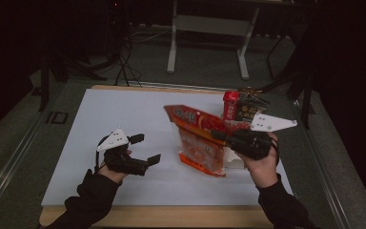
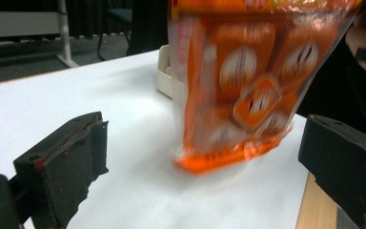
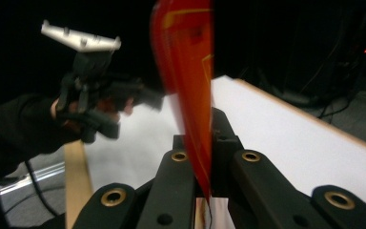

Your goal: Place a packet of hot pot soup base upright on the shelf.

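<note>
Orange snack bag (image 1: 201, 141) hangs clamped in the right gripper (image 1: 218, 135); left gripper (image 1: 145, 149) gapes beside it, apart.

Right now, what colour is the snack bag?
Orange-red with clear panels, snack bag; clearest in the left gripper view.

Beyond your right claw, at the table's (image 1: 124, 119) far edge, you see a red carton (image 1: 230, 105) touching a dark packet (image 1: 250, 108). Under that claw a white tray (image 2: 164, 76) rests on the white tabletop.
</note>
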